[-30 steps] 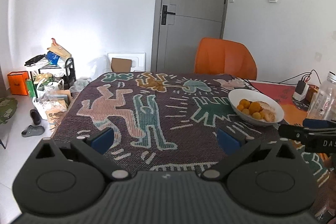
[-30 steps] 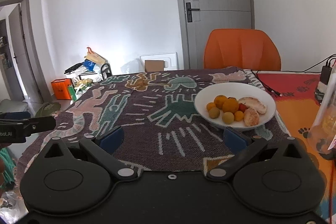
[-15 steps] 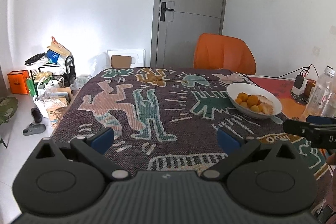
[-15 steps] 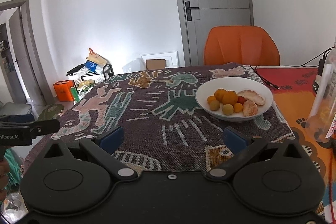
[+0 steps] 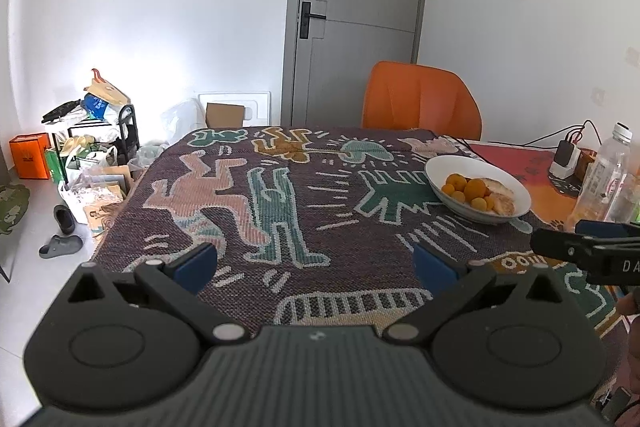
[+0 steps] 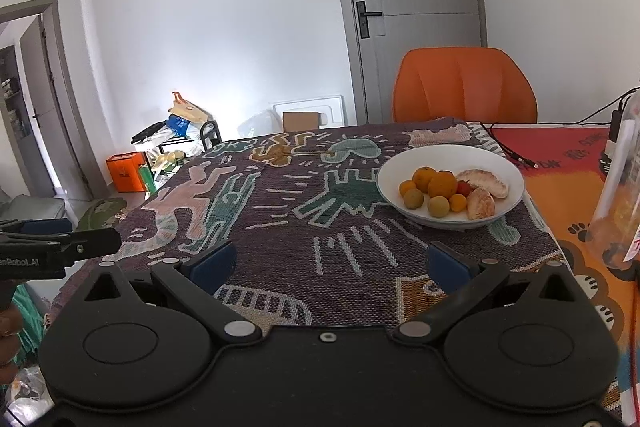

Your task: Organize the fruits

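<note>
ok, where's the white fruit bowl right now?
The white ceramic fruit bowl sits on the patterned woven tablecloth, ahead and right of the right gripper, in front of the orange chair; a clear plastic bottle stands to its right.

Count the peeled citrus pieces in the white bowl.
2. Both lie at the right side of the white bowl: the pale peeled piece at the back, the orange peeled piece nearer the camera. Others could be hidden behind the whole fruits.

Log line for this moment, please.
left gripper: jaws open, empty | right gripper: jaws open, empty | fruit in white bowl | none grasped
</note>
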`<state>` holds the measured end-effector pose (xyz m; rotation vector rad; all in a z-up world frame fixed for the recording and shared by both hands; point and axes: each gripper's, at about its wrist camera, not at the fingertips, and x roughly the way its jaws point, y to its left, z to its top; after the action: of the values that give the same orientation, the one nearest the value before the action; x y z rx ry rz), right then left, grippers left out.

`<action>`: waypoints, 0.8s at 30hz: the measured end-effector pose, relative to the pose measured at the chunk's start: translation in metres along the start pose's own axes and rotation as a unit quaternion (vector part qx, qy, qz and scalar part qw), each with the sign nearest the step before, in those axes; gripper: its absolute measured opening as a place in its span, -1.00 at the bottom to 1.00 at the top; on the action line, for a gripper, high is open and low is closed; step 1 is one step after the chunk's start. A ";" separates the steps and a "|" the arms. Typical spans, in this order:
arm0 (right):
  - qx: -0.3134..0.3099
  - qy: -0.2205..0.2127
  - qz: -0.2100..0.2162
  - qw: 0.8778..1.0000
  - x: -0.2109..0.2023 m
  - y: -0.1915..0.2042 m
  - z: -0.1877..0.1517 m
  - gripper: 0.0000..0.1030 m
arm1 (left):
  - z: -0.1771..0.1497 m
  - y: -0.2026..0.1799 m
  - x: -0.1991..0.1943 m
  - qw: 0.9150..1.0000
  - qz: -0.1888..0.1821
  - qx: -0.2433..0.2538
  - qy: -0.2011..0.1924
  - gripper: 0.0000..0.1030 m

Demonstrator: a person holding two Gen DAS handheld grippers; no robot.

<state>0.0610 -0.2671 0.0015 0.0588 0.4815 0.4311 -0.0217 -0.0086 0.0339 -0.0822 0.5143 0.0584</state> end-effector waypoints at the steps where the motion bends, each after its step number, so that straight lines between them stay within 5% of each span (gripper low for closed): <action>1: 0.000 0.000 0.000 1.000 0.000 0.000 0.000 1.00 | 0.000 0.000 0.000 1.000 0.000 0.000 0.000 1.00; 24: 0.003 0.004 0.013 1.000 -0.001 0.003 0.001 1.00 | 0.001 0.002 -0.002 1.000 -0.001 0.001 -0.002 1.00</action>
<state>0.0601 -0.2650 0.0032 0.0692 0.4904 0.4549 -0.0232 -0.0068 0.0359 -0.0806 0.5096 0.0562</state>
